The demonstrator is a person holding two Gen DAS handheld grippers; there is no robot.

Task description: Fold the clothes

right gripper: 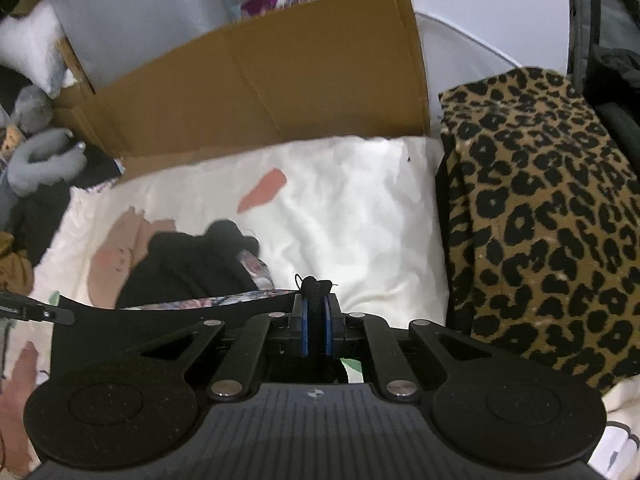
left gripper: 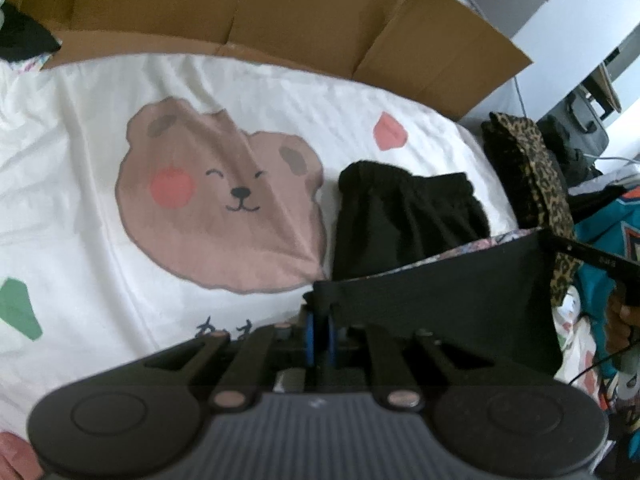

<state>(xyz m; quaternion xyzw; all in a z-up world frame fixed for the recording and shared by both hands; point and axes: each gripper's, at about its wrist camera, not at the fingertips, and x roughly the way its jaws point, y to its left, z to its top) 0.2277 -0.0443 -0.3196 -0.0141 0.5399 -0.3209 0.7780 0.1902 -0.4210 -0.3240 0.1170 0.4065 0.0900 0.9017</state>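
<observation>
A black garment (left gripper: 448,296) with a floral-print inner edge is stretched between my two grippers above a white bedsheet with a brown bear print (left gripper: 216,200). My left gripper (left gripper: 320,320) is shut on one corner of it. My right gripper (right gripper: 316,304) is shut on the other corner (right gripper: 314,286), and its far tip shows in the left wrist view (left gripper: 592,258). The rest of the garment (right gripper: 188,268) lies bunched on the sheet beyond the held edge.
A flattened cardboard box (left gripper: 280,12) stands along the back of the bed. A leopard-print garment (right gripper: 548,216) lies at the right. A grey plush toy (right gripper: 36,148) sits at the far left. A teal garment (left gripper: 616,216) lies at the right edge.
</observation>
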